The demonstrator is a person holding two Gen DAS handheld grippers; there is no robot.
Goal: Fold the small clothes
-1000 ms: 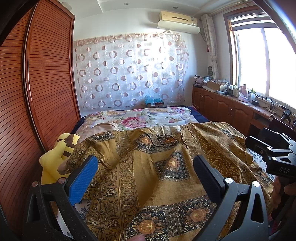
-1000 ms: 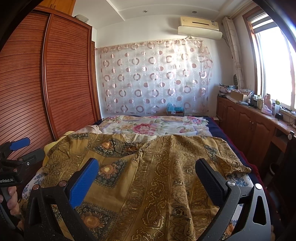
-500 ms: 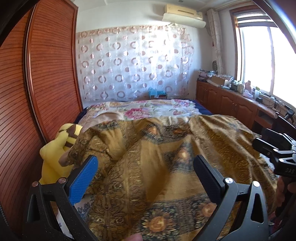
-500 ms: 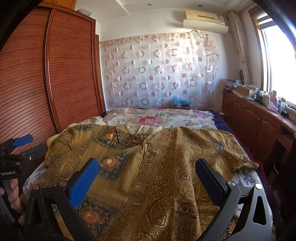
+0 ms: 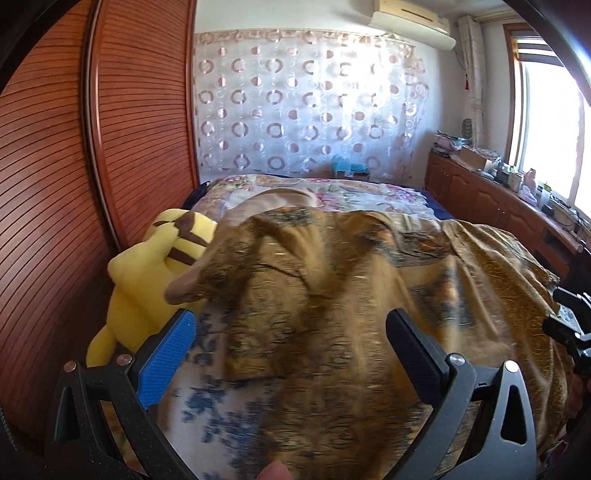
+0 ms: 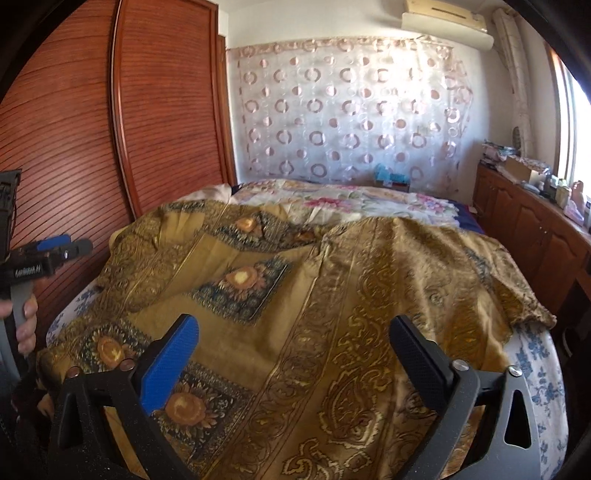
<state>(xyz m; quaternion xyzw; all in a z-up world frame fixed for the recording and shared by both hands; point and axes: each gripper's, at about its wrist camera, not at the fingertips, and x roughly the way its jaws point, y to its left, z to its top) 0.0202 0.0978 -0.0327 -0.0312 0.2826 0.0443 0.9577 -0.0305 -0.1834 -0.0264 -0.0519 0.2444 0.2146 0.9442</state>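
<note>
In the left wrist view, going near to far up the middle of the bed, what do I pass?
Left gripper → golden patterned garment → floral quilt → circle-patterned curtain → air conditioner.

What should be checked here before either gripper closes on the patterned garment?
1. Left gripper open, nothing between fingers: ok.
2. Right gripper open, nothing between fingers: ok.
3. Garment spread flat on the bed: not ok, left side is rumpled and doubled over.
4. Right sleeve laid out: ok.
5. Yellow plush toy clear of the garment's left edge: not ok, they appear to touch.
6. Left view sharp enough to pick an edge: not ok, blurred.
</note>
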